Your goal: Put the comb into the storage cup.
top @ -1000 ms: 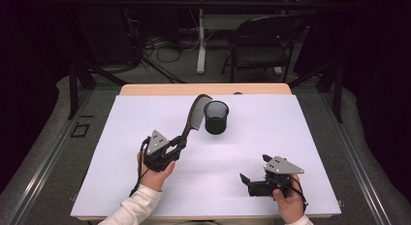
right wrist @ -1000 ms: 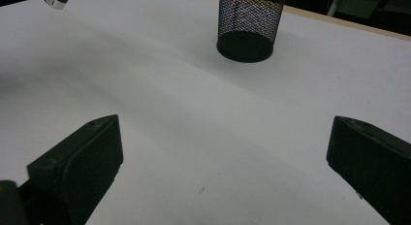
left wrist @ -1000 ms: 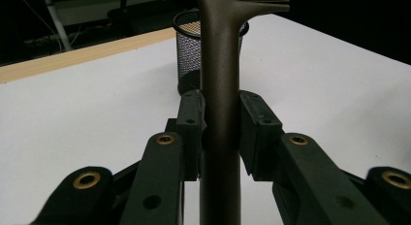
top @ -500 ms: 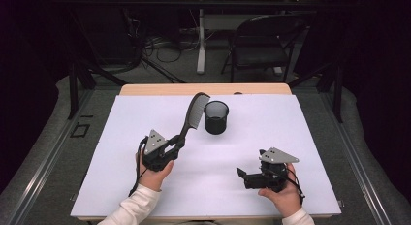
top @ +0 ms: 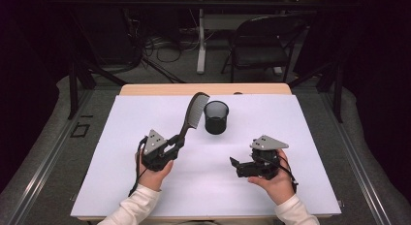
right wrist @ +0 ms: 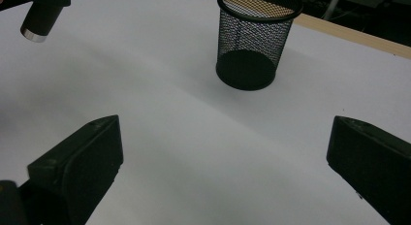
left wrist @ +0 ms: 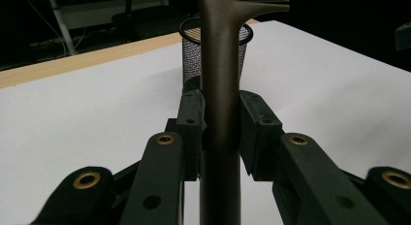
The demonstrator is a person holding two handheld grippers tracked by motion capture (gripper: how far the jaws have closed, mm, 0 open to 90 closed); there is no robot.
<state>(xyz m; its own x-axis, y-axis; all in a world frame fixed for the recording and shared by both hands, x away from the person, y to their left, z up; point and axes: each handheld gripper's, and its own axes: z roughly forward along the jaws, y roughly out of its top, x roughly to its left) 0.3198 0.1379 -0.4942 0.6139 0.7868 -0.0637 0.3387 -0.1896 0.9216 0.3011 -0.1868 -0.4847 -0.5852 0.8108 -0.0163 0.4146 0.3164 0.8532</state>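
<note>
A dark comb (top: 195, 111) is clamped by its handle in my left gripper (top: 176, 145), shut on it at the table's left middle. The comb slants up and away, its toothed head close to the rim of a black mesh cup (top: 216, 117). In the left gripper view both pads press the comb handle (left wrist: 220, 84), with the mesh cup (left wrist: 193, 49) right behind it. My right gripper (top: 236, 166) hovers at the right front, jaws wide open with nothing between them. In the right gripper view the right gripper (right wrist: 223, 157) faces the upright mesh cup (right wrist: 253, 40), and the comb's handle end (right wrist: 40, 17) shows at top left.
A white sheet (top: 295, 123) covers the table, with a wooden edge (top: 160, 89) along the far side. Beyond it stand a folding chair (top: 264, 43), a desk leg and floor cables. A bare stretch of sheet lies between the two grippers.
My right gripper has lifted and shifted left and forward, toward the cup. The left gripper and the comb have stayed where they were.
</note>
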